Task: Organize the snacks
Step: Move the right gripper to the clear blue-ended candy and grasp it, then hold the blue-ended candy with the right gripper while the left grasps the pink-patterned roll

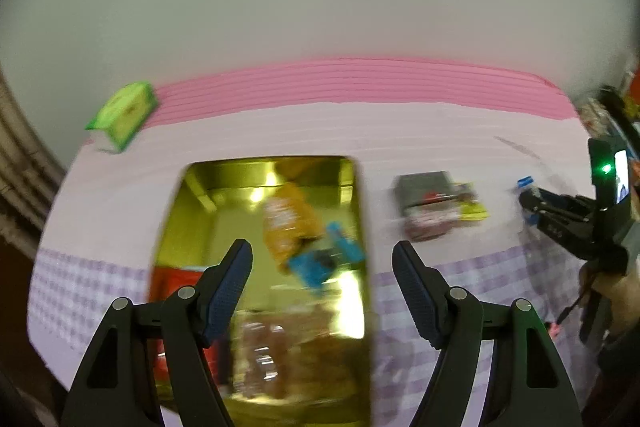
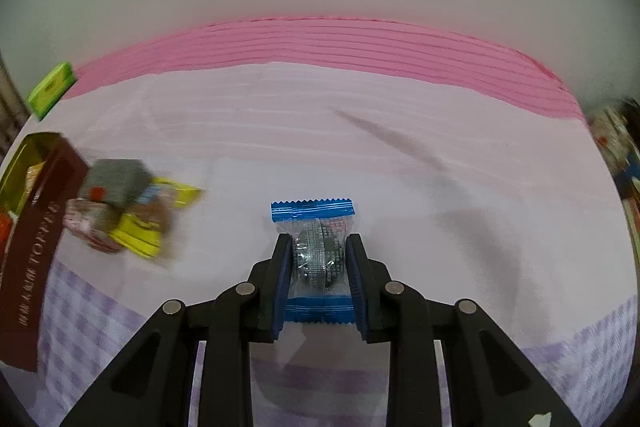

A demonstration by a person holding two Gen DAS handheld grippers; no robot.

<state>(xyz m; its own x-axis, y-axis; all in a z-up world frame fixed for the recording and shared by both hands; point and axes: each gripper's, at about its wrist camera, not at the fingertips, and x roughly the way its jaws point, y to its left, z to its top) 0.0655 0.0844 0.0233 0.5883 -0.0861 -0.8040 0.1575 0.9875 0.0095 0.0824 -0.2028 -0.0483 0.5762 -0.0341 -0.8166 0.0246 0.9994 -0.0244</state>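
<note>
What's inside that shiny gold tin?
The gold tin holds snack packets: an orange one, a blue one, something red at its left side. The picture is blurred, and the left gripper hides its near end.

Right gripper [image 2: 318, 251] pinches blue-ended packet [image 2: 314, 227] on pink cloth [image 2: 360, 131]. Snack pile [image 2: 128, 215] at 9 o'clock; green box [image 2: 52, 89] at 10.
</note>
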